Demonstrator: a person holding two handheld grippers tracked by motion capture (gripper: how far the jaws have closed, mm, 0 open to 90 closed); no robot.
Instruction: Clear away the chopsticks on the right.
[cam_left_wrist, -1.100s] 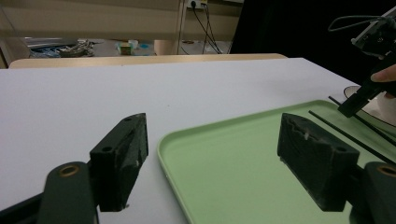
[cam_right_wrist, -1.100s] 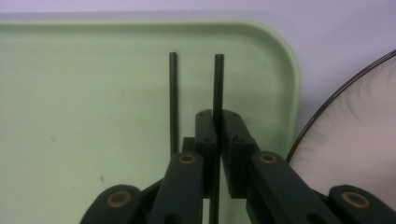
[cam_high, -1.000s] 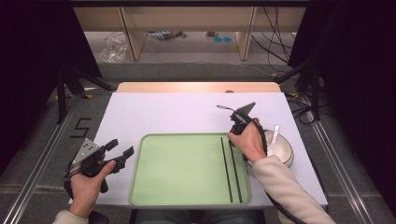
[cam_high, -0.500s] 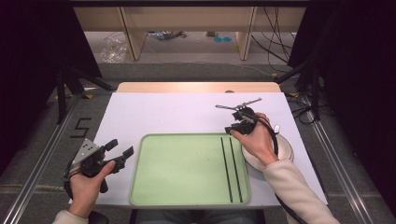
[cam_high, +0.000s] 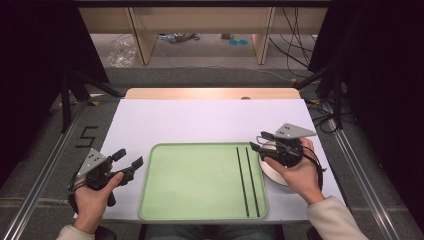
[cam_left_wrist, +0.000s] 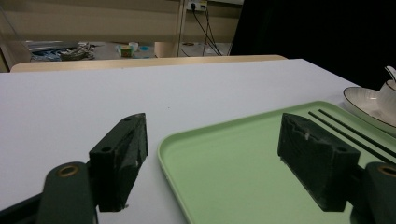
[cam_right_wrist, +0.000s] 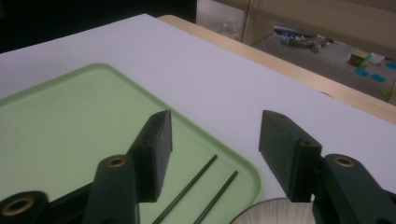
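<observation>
Chopsticks (cam_high: 247, 180), two thin black sticks, are lying side by side near the right edge of a green tray (cam_high: 190, 185) on a white table (cam_high: 200, 120). The right gripper (cam_high: 260, 141) is hovering, jaws apart and empty, above a white saucer (cam_high: 272, 172) just beside the tray. The left gripper (cam_high: 127, 160) is waiting at the tray's left edge, jaws apart too. Judging the likely pickup, lowering squarely across both sticks near their middle should be keeping them together.

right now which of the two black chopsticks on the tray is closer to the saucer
The right-hand chopstick, nearest the green tray's right edge by the saucer.
</observation>
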